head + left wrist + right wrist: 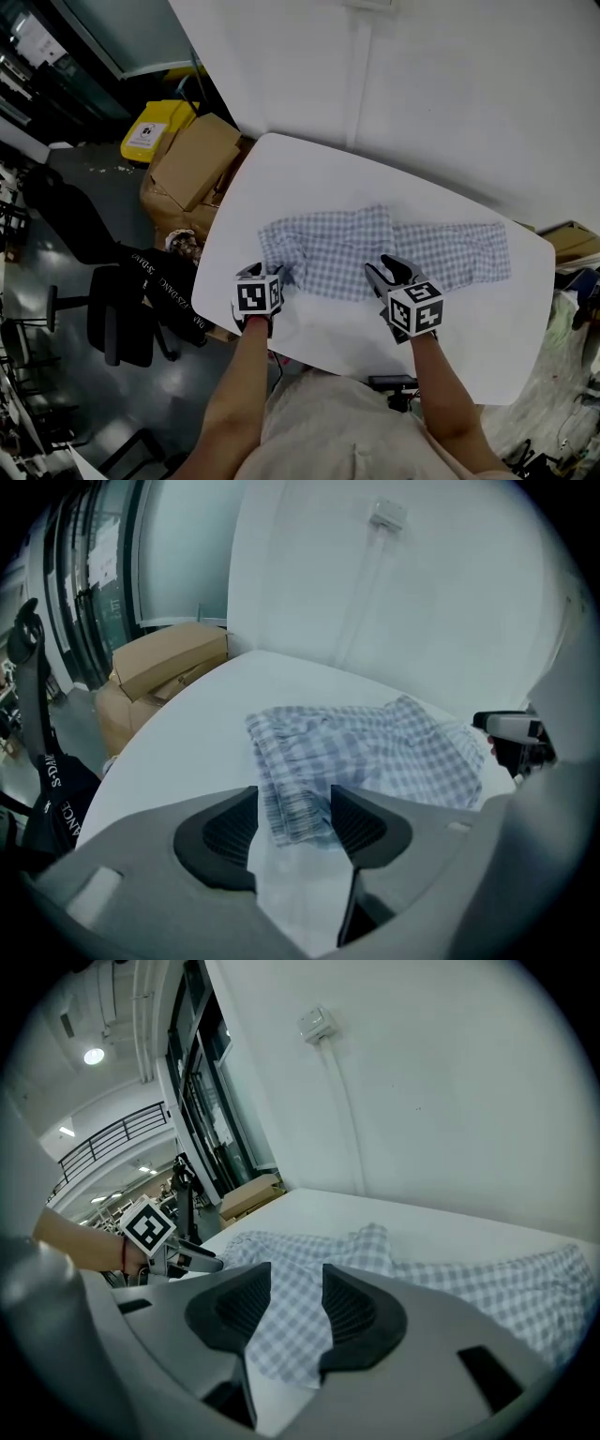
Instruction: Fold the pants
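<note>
Blue-and-white checked pants point(375, 246) lie spread across the white table point(309, 169), the legs reaching to the right. My left gripper point(267, 273) sits at the pants' bunched left end near the table's front edge. In the left gripper view its jaws stand open, with that folded end point(291, 803) lying between the pads point(361, 827), not pinched. My right gripper point(387, 272) hovers at the near edge of the pants' middle. Its jaws are open too, and the checked cloth point(291, 1321) shows in the gap. Each gripper also shows in the other's view: right gripper point(511, 728), left gripper point(183, 1260).
Cardboard boxes point(192, 159) and a yellow bin point(155, 127) stand off the table's left side, with a black office chair point(103, 309) and a black bag point(159, 281) on the floor. A white wall point(422, 75) rises behind the table. Another box point(572, 239) is at the right.
</note>
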`<state>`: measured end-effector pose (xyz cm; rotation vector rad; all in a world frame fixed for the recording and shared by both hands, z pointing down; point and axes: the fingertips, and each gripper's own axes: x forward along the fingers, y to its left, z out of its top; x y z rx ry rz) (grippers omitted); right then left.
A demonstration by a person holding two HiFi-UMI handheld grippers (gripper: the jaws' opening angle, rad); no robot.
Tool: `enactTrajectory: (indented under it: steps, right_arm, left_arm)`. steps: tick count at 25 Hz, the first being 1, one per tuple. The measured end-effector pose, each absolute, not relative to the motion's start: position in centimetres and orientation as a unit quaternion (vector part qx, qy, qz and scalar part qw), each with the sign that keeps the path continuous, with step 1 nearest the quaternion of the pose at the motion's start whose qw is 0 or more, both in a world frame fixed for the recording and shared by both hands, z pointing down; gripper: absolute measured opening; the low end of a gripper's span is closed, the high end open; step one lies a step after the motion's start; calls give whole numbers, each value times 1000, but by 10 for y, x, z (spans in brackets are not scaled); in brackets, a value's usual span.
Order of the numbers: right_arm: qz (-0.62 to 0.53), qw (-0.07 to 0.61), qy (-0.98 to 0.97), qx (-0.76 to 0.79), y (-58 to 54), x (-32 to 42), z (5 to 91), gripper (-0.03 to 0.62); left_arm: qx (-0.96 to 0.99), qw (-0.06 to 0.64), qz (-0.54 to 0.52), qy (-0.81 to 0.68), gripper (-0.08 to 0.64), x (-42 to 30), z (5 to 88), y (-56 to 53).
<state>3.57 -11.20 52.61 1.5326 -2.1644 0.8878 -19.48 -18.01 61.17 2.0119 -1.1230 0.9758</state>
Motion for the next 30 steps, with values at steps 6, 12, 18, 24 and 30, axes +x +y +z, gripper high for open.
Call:
enactTrajectory:
  steps: [6, 12, 18, 24, 30]
  right_arm:
    - [323, 180, -740, 562, -113, 56, 535, 175]
    - [339, 195, -708, 588, -111, 90, 551, 175]
    - [368, 214, -662, 617, -106, 126, 580, 175]
    - [388, 247, -632, 624, -98, 138, 607, 175]
    - [392, 294, -623, 610, -92, 135, 621, 175]
  left_arm:
    - [754, 300, 394, -432, 137, -195, 618, -182]
    - [748, 284, 419, -429, 109, -197, 624, -180]
    - [745, 277, 423, -435, 100, -197, 625, -181]
    - [742, 279, 420, -441, 100, -198, 625, -179]
    - [742, 278, 422, -441, 100, -196, 624, -179]
